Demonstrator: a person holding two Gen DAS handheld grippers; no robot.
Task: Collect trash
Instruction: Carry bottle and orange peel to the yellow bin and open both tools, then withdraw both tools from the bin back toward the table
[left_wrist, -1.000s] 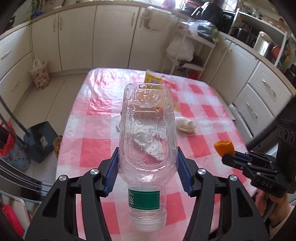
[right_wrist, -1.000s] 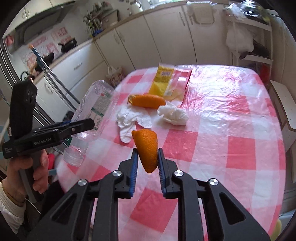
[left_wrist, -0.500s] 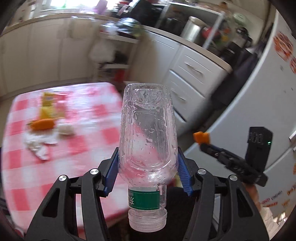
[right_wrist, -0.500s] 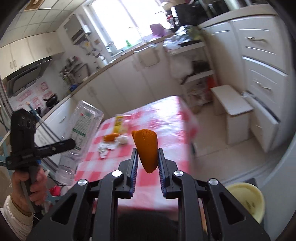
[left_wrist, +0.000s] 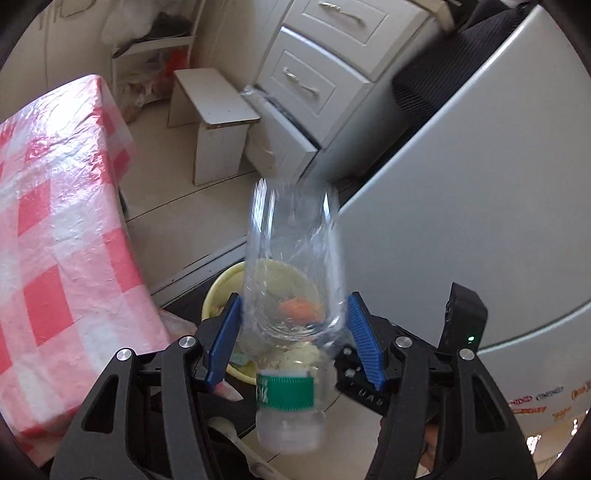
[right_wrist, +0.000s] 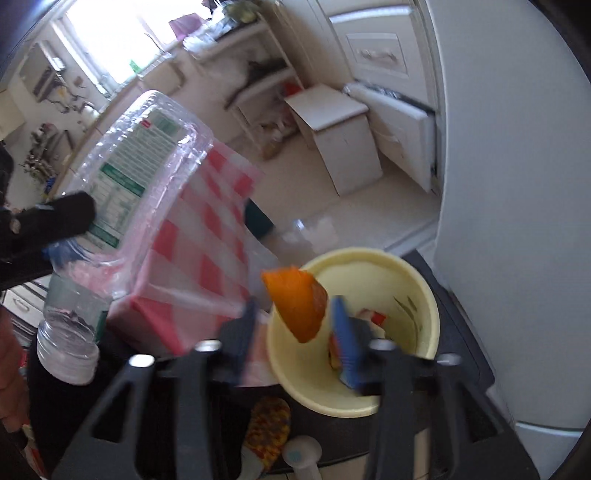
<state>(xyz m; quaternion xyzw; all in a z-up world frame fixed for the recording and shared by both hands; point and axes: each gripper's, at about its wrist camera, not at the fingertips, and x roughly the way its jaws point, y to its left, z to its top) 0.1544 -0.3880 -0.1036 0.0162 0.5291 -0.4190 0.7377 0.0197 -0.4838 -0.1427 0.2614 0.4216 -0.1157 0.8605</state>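
My left gripper is shut on a clear plastic bottle with a green label, its cap end toward the camera. Seen through the bottle, a yellow bin stands on the floor below. In the right wrist view my right gripper hangs over the yellow bin. Its jaws are opening, and an orange peel sits loose between the spread blue pads. The bottle and a left finger show at the left of that view.
The table under a red-and-white checked cloth is close on the left. A grey fridge fills the right, with white drawers and a white stool behind. The bin holds some scraps. A multicoloured slipper lies near it.
Both grippers have swung away from the table and now point down at the yellow bin. The right jaws have spread off the orange peel. The left still holds the bottle.
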